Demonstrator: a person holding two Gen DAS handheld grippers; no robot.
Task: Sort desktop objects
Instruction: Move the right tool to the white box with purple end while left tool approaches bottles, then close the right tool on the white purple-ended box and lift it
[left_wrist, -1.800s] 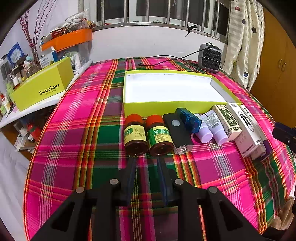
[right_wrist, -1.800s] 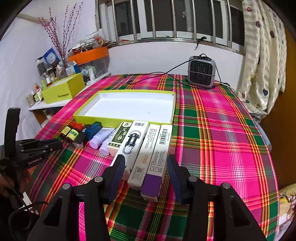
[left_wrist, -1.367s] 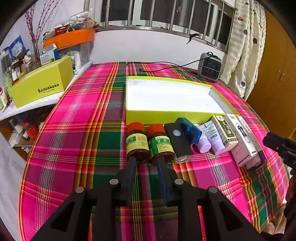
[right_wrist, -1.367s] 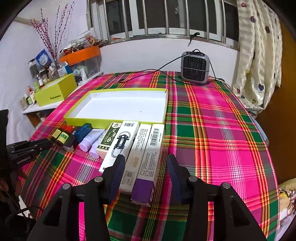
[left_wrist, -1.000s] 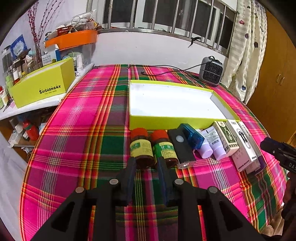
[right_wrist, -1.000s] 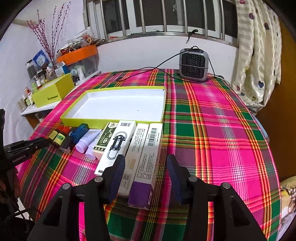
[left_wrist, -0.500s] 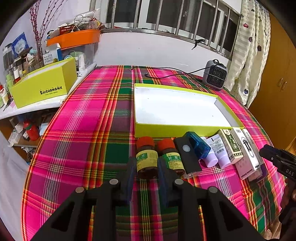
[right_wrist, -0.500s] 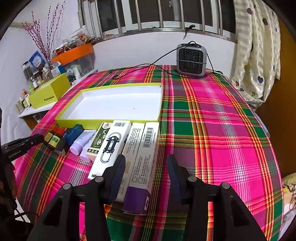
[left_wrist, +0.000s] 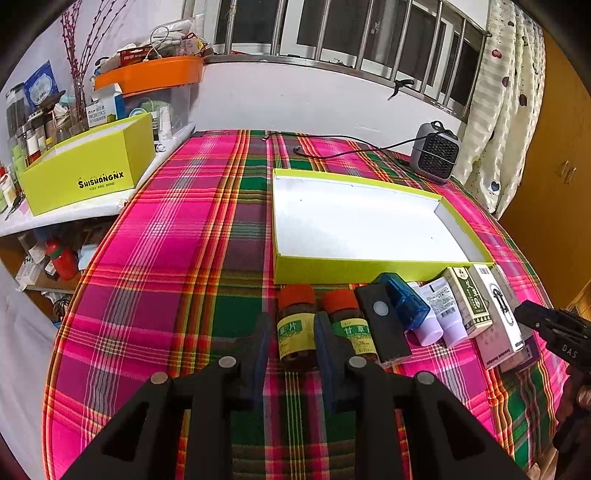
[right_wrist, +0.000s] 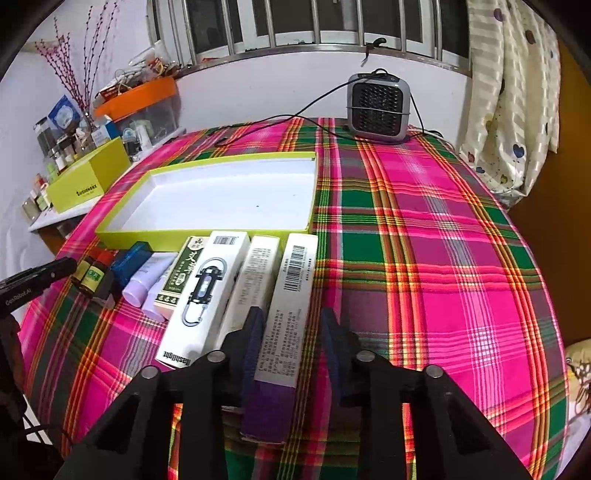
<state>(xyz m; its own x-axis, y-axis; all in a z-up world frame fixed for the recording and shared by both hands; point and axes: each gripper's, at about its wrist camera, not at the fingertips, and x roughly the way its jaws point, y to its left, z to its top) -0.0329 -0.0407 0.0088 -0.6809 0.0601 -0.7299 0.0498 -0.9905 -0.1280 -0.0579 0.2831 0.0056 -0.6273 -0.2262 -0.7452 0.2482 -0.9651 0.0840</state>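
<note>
— Yellow-label bottle (left_wrist: 296, 325), lying just before the green tray (left_wrist: 369, 266): left gripper (left_wrist: 291, 345) straddles it, open, unclamped.
— It could roll into its neighbour (left_wrist: 349, 325).
— Right gripper (right_wrist: 291, 343), also open, brackets the purple-ended box (right_wrist: 286, 321).

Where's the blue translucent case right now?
In the left wrist view the blue translucent case lies right of centre, just in front of the yellow-green tray, between the black box and the lavender tubes, partly over them.

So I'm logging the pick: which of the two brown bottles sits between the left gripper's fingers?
The yellow-labelled bottle, the left one; the green-labelled bottle lies outside the left gripper.
</note>
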